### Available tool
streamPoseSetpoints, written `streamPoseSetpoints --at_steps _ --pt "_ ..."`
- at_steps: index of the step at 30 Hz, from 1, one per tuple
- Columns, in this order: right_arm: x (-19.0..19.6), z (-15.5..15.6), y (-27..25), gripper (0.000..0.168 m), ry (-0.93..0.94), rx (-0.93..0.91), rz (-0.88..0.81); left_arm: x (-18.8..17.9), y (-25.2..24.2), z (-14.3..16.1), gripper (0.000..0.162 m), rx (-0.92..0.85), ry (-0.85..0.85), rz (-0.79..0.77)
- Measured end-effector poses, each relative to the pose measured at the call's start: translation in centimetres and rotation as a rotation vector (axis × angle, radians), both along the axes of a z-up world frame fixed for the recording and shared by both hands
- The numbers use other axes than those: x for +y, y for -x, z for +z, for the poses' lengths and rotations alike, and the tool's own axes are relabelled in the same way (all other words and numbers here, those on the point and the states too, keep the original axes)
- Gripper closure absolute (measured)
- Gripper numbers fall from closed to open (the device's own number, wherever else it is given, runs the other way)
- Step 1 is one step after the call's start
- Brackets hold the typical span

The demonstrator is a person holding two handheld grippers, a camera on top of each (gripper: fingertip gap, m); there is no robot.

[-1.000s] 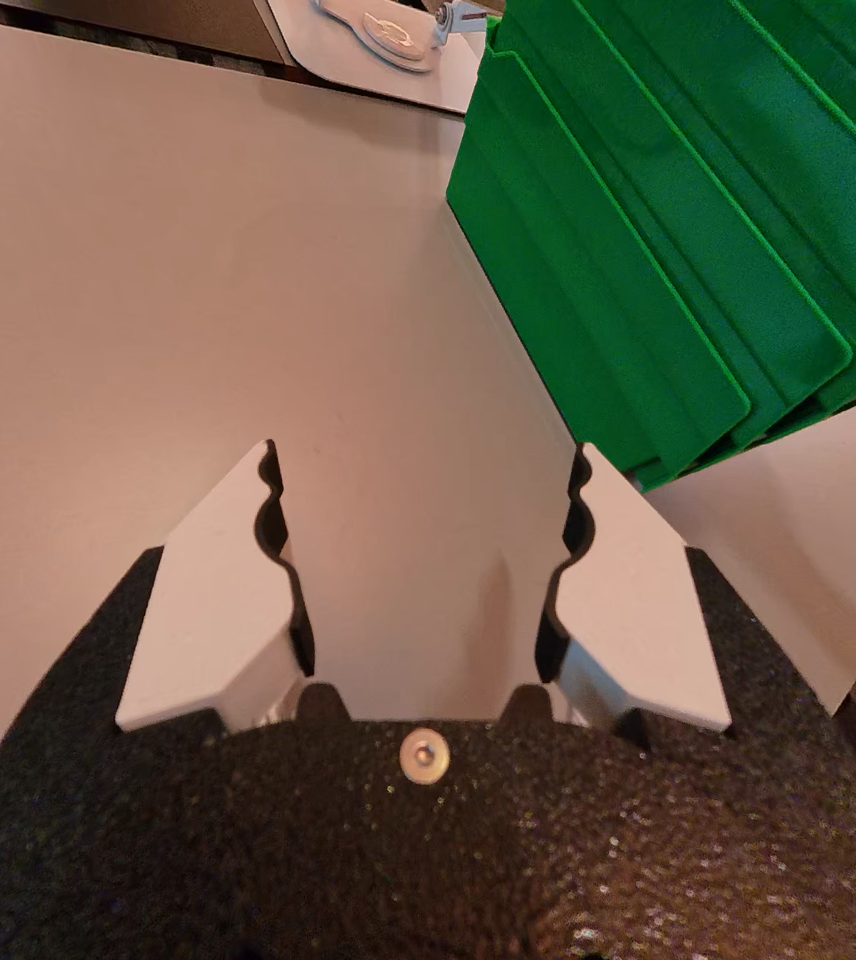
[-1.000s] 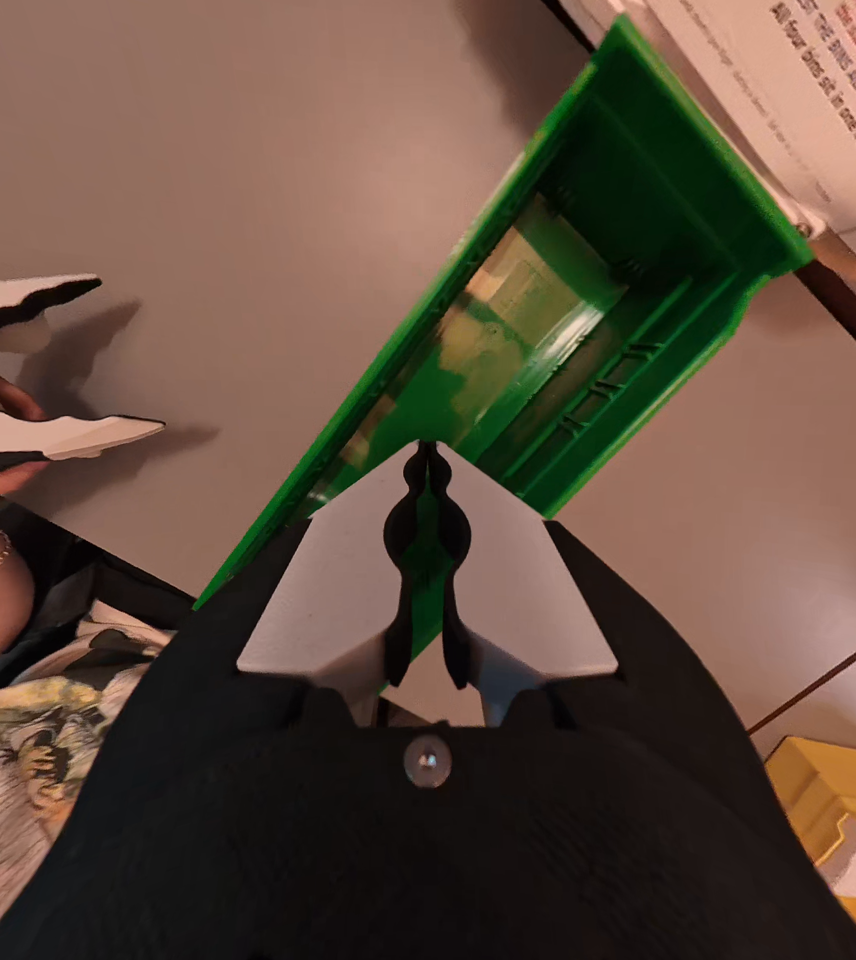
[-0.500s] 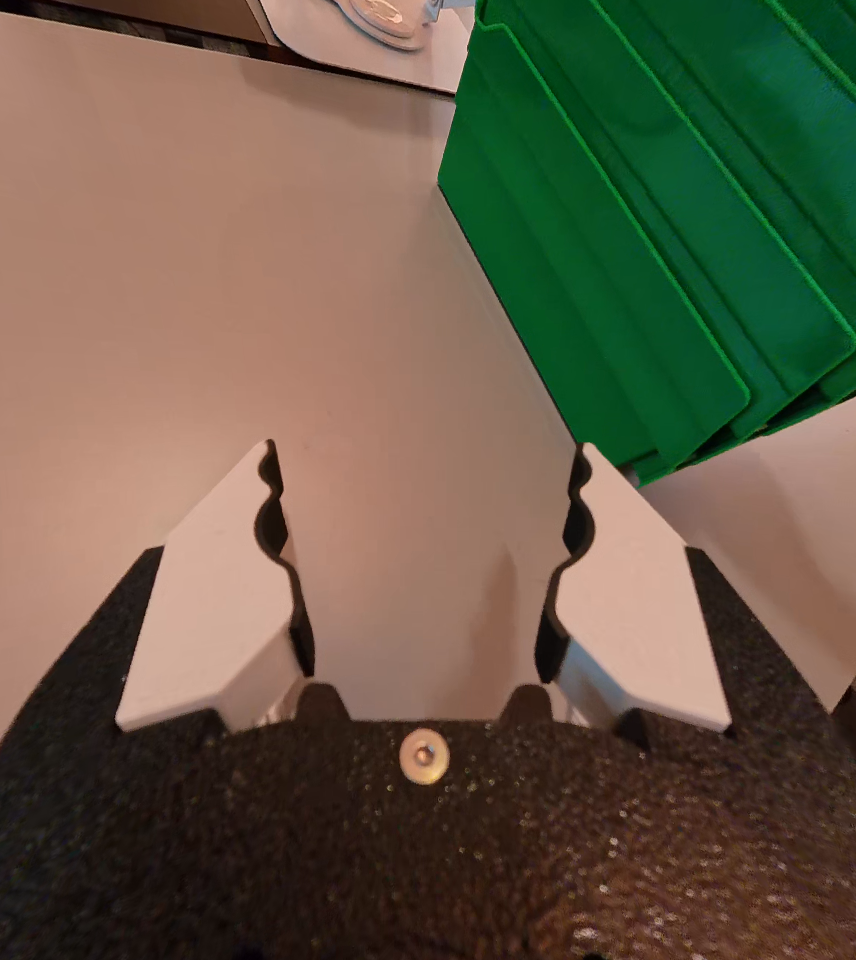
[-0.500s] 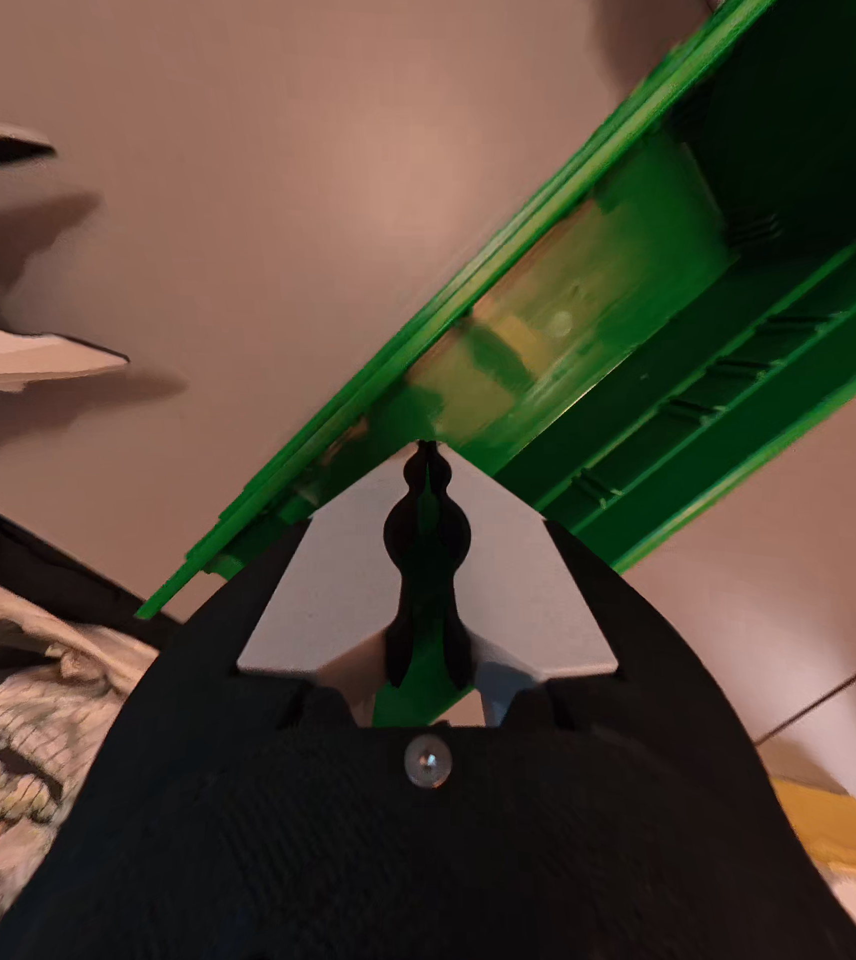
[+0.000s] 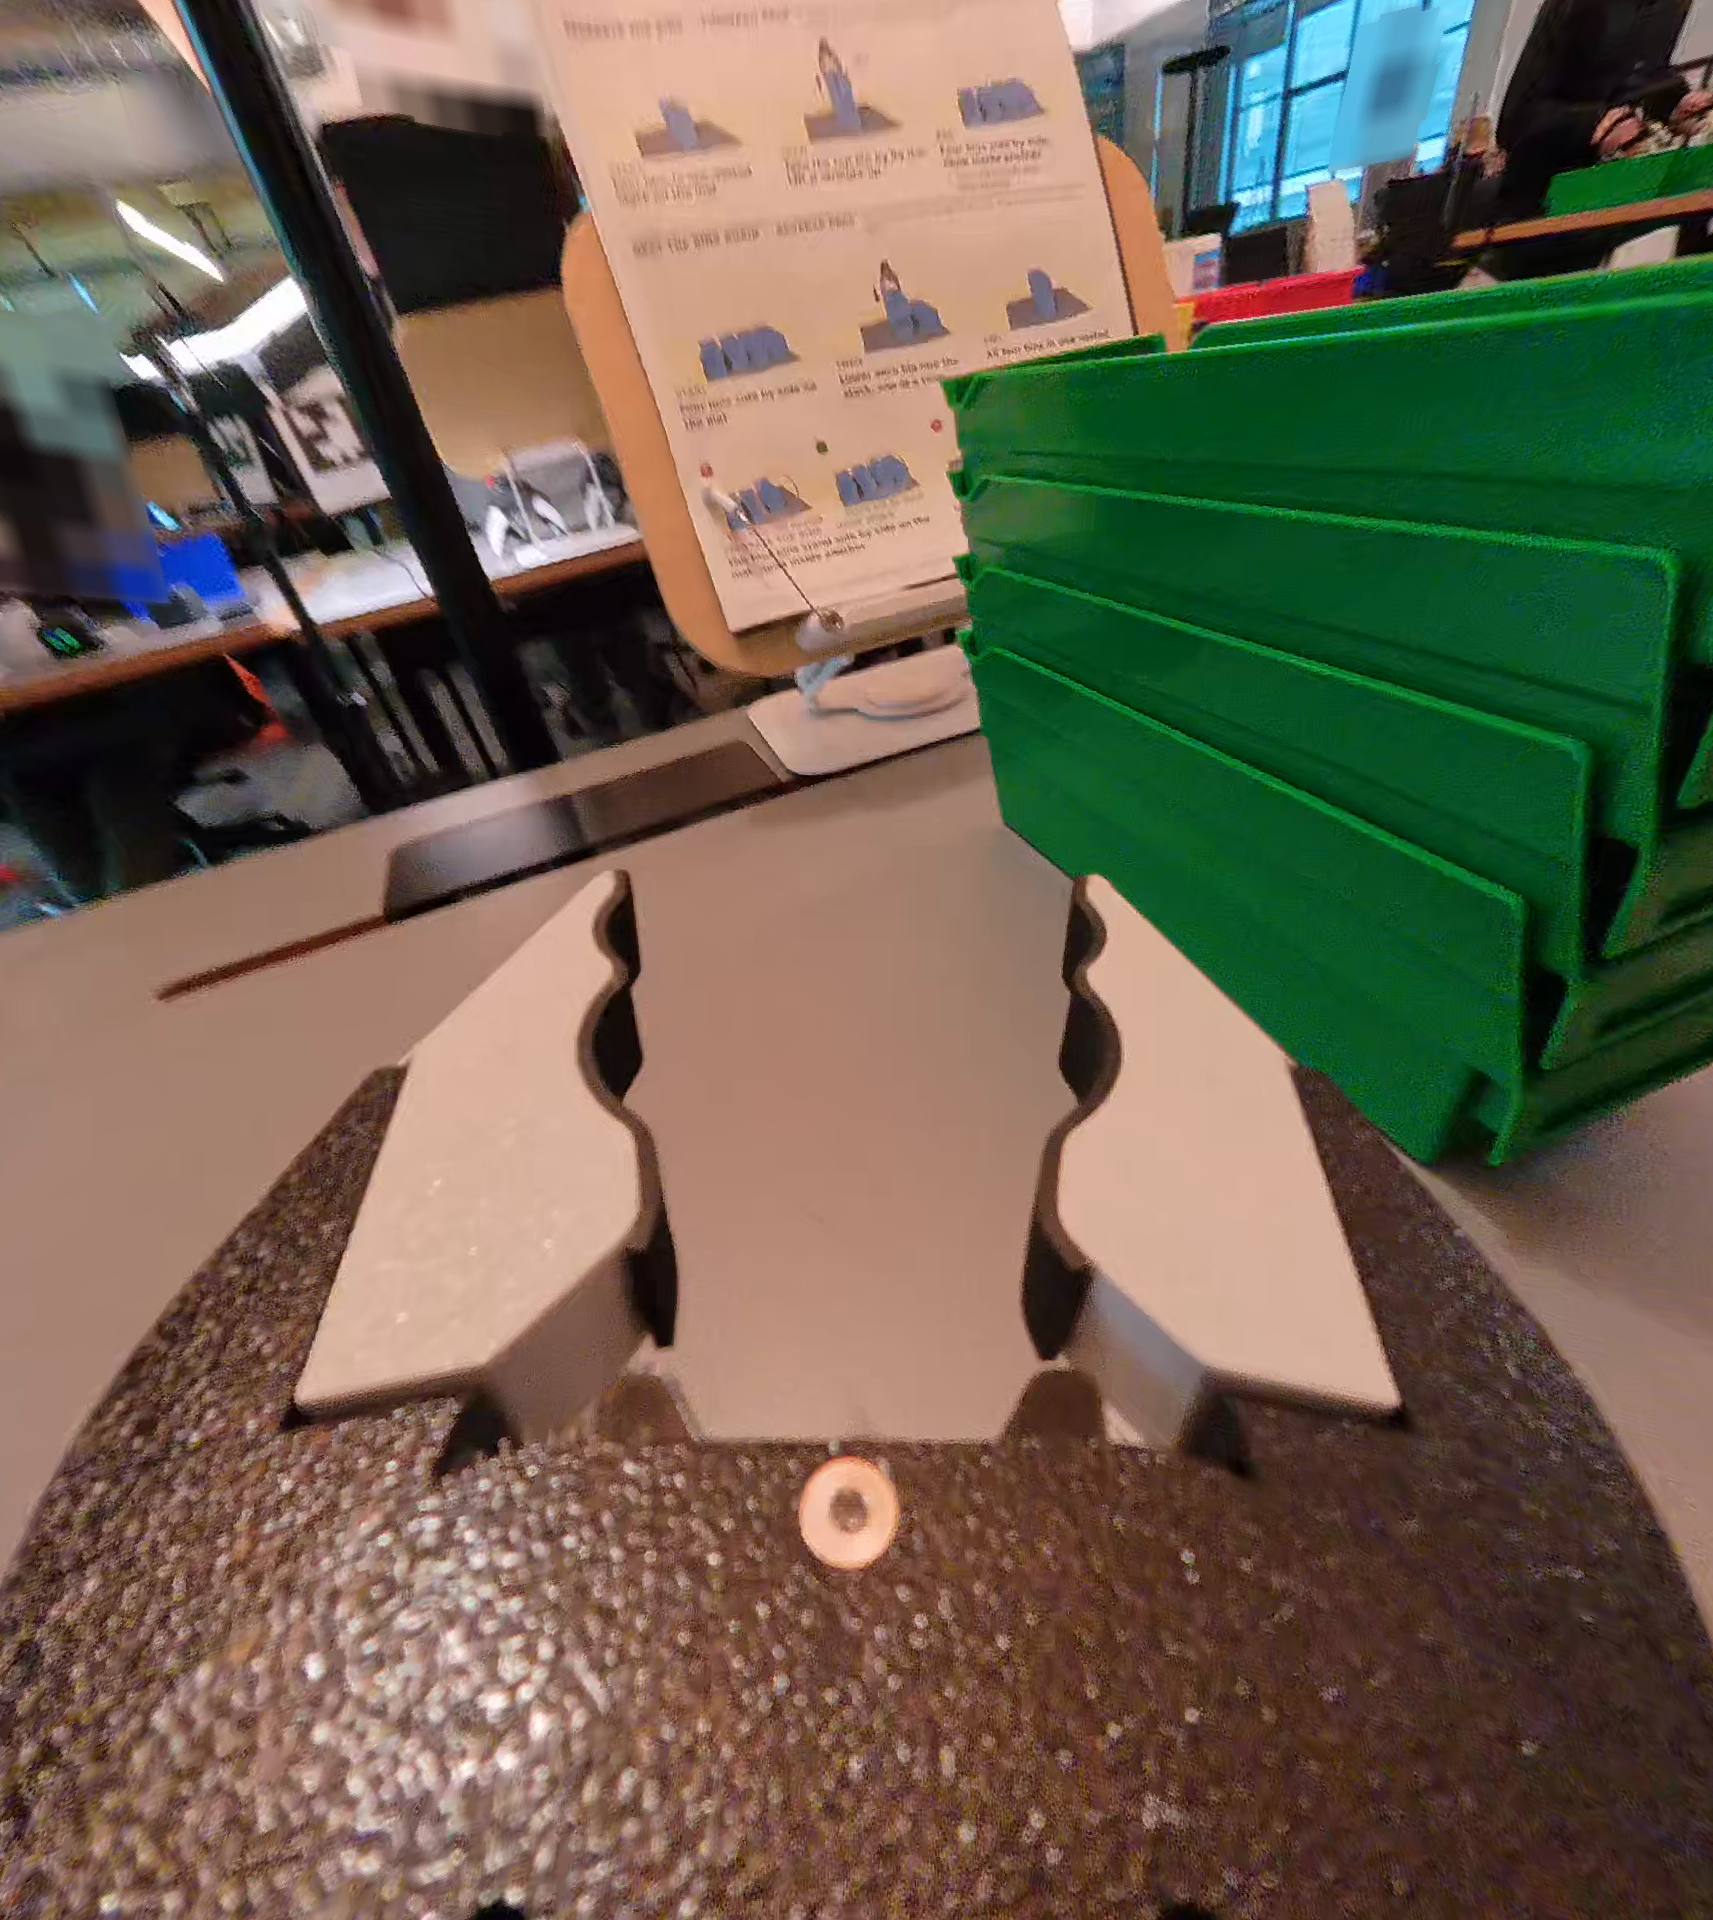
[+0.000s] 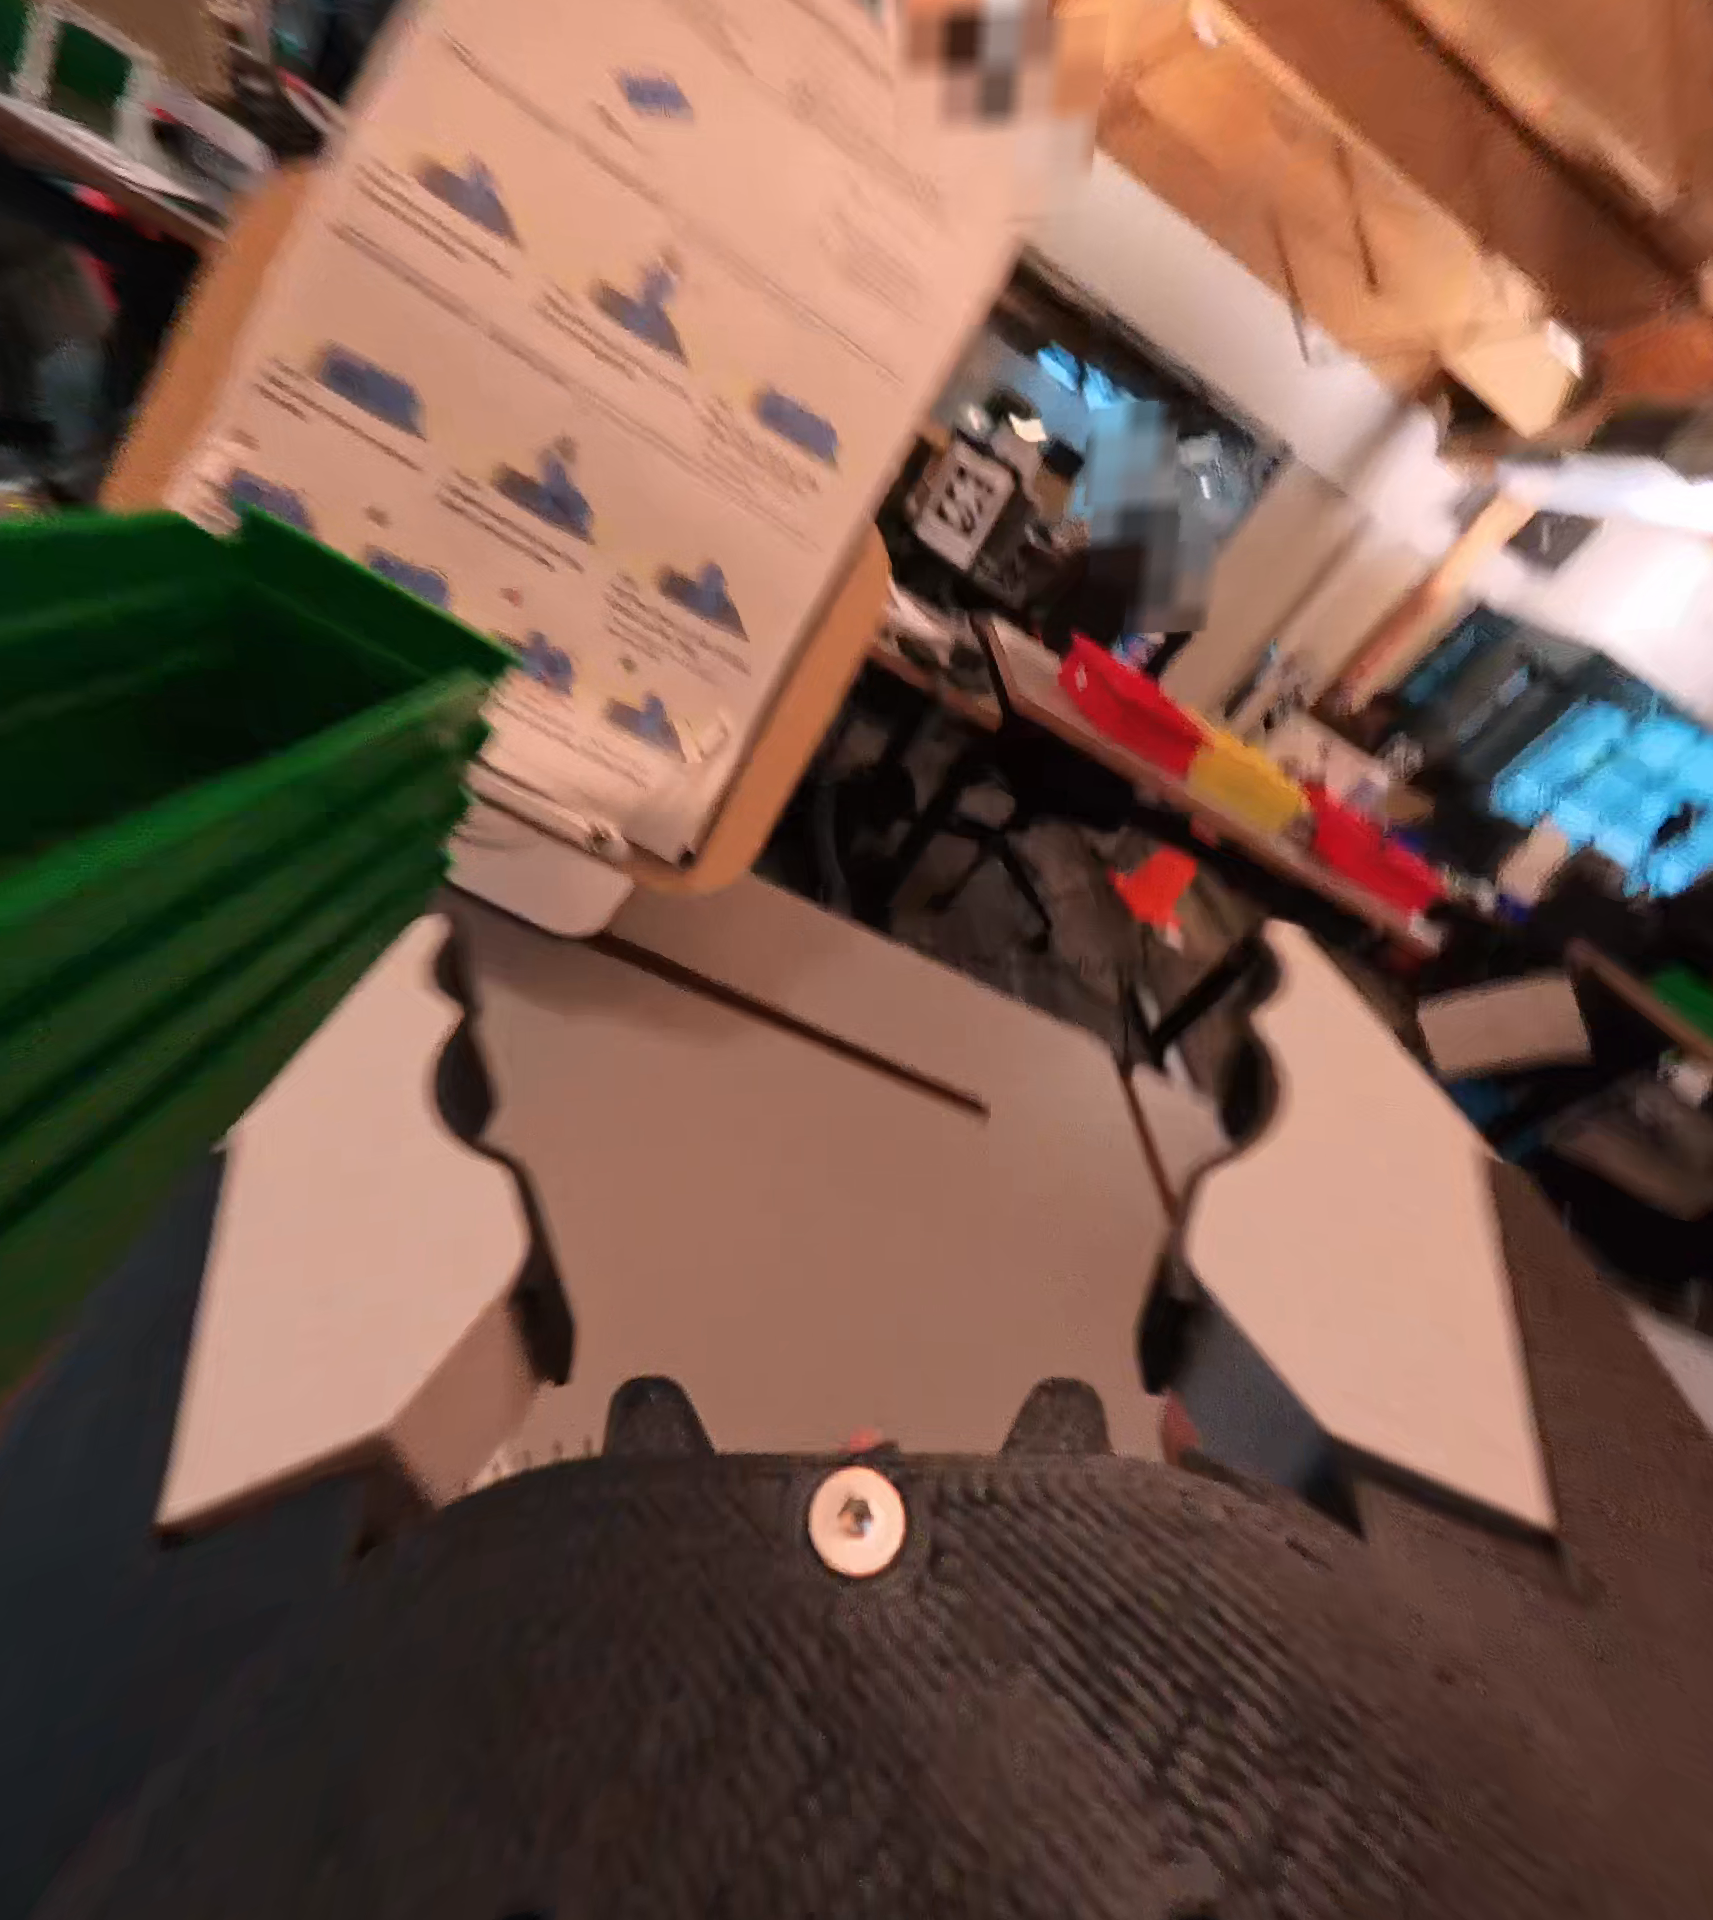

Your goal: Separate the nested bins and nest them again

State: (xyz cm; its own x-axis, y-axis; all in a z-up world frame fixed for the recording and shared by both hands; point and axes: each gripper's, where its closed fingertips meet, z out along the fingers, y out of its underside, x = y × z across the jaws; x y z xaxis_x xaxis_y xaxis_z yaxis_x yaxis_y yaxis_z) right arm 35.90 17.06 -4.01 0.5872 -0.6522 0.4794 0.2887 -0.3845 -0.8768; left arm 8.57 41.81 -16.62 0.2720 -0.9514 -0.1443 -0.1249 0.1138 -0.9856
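Right hand-held gripper point(image 6: 857, 935) now off green bins point(image 6: 135, 831), wide, empty.

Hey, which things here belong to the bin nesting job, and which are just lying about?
Belongs to the job:
- stack of nested green bins, standing on the table
- left claw, open and empty
- right claw, open and empty

Just lying about:
- instruction sheet on its stand
- red and yellow bins on a far table
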Motion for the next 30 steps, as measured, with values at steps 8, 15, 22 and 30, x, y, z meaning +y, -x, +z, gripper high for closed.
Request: streamPoseSetpoints --at_steps 8,15,22,30 --pt "-5.2 -12.9 -1.6 0.028 0.064 0.214 0.018 -2.3 -0.8 -1.8 0.052 0.109 0.024 -0.007" --pt "-4.1 -15.3 -0.2 0.039 -0.206 0.409 0.183 -3.6 -1.8 -4.8 0.055 0.220 0.107 0.045" --pt "-3.6 -17.6 -0.6 0.050 -0.214 0.566 0.230 -7.3 -2.7 -5.7 0.059 0.353 0.065 -0.013" --pt "-3.9 -15.8 -0.8 0.054 -0.282 0.602 0.277 -12.4 -3.5 -3.9 0.055 0.340 0.292 -0.166"
